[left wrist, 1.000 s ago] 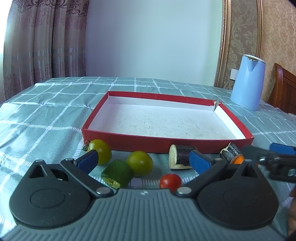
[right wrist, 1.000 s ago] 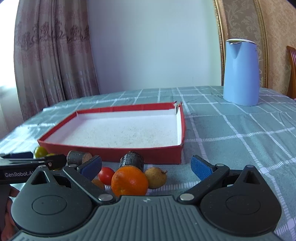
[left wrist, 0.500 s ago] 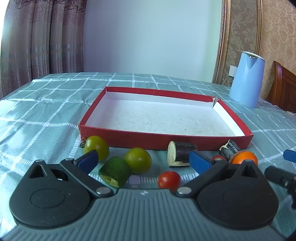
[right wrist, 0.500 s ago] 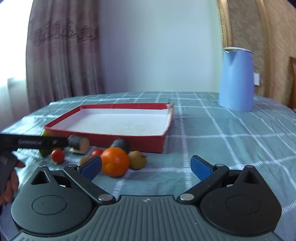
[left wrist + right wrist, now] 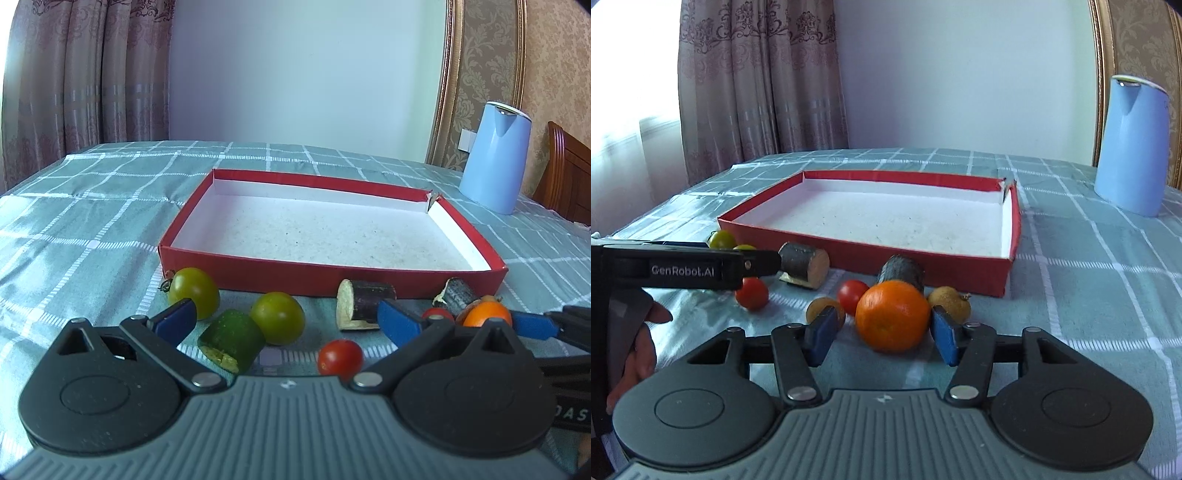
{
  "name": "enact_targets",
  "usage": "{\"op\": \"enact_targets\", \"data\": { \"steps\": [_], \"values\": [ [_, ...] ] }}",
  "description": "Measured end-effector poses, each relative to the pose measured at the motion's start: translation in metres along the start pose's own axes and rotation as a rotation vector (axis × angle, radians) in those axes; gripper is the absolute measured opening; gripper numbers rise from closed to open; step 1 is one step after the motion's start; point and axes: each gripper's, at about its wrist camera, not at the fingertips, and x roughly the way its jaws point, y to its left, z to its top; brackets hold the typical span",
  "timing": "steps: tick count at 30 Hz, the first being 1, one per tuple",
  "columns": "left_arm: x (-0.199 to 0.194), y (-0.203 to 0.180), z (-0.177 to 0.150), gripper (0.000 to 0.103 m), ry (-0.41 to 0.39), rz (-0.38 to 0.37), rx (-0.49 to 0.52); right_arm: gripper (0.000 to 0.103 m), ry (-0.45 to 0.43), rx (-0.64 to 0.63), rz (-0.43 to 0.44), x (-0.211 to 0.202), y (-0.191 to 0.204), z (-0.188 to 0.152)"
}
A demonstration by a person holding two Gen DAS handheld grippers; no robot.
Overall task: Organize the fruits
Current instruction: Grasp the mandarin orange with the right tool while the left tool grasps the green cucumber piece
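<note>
An orange (image 5: 892,315) lies on the checked cloth in front of the red box (image 5: 923,271). My right gripper (image 5: 882,332) has the orange between its blue pads. Its jaws are closing; a gap still shows at the left pad. My left gripper (image 5: 286,321) stands open and wide over a green cucumber piece (image 5: 231,339), a green tomato (image 5: 277,317) and a red cherry tomato (image 5: 340,356). In the left wrist view the orange (image 5: 485,314) sits at the right, by an aubergine piece (image 5: 456,295).
More produce lies along the box front: another green tomato (image 5: 194,291), a second aubergine piece (image 5: 364,304), two brown longans (image 5: 951,301), a cherry tomato (image 5: 851,291). A blue kettle (image 5: 1130,147) stands at the back right. A hand (image 5: 639,339) holds the left gripper.
My right gripper swung back toward the fruit, centred on the orange, and its jaws narrowed around it. In the left view it reappeared beside the orange. The left gripper kept still.
</note>
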Motion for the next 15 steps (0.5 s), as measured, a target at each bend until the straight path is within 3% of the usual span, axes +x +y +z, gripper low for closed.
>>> {"op": "enact_targets", "data": {
  "steps": [2, 4, 11, 15],
  "values": [
    [0.0, 0.001, 0.0, 0.103, 0.002, 0.002, -0.002, 0.054, 0.003, -0.01, -0.006, 0.003, 0.002, 0.003],
    [0.0, 0.001, 0.0, 0.103, 0.002, 0.003, -0.005, 0.042, 0.001, -0.013, -0.029, 0.002, 0.003, 0.002],
    [-0.017, 0.012, -0.002, 0.103, -0.049, 0.026, -0.005, 0.042, -0.018, 0.106, 0.052, -0.004, -0.022, -0.002],
    [-0.04, 0.027, -0.012, 0.103, -0.06, 0.112, 0.057, 0.042, -0.01, 0.105, 0.06, -0.003, -0.021, -0.001]
  ]
}}
